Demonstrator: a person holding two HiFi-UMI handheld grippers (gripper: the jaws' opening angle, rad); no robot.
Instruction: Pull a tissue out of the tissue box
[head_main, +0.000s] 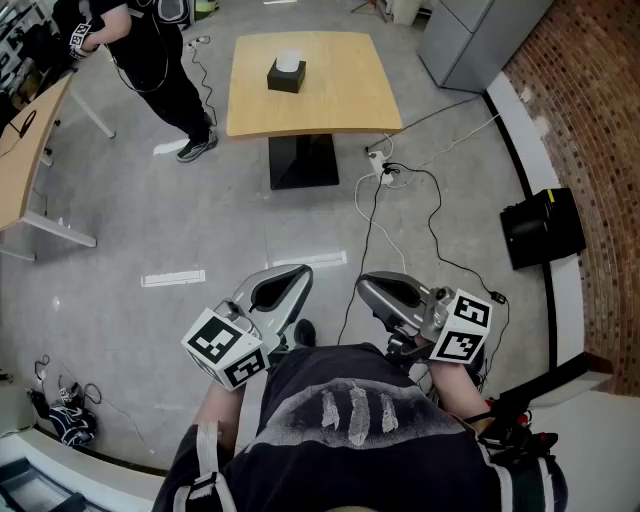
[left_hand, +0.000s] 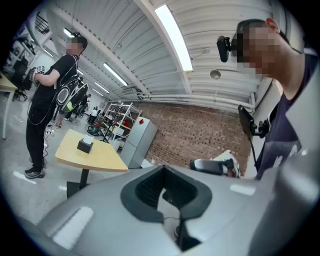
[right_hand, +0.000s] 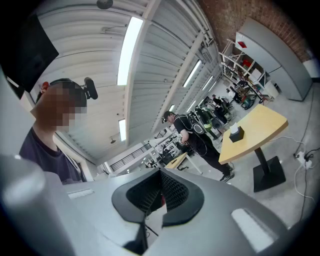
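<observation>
A black tissue box (head_main: 286, 77) with a white tissue sticking out of its top stands on a light wooden table (head_main: 340, 95) far across the floor. Both grippers are held close to the person's body, well short of the table. My left gripper (head_main: 283, 287) is shut with nothing in it, and so is my right gripper (head_main: 388, 293). In the left gripper view the closed left gripper (left_hand: 165, 192) fills the bottom, with the tissue box (left_hand: 85, 145) small on the table (left_hand: 97, 159) at the left. From the right gripper (right_hand: 159, 197), the tissue box (right_hand: 236, 134) shows on the table (right_hand: 260, 127) at the right.
A person in black (head_main: 150, 60) stands left of the table, next to another wooden desk (head_main: 25, 150). White cables and a power strip (head_main: 385, 172) lie on the grey floor right of the table's black base. A black bag (head_main: 542, 228) sits by the brick wall.
</observation>
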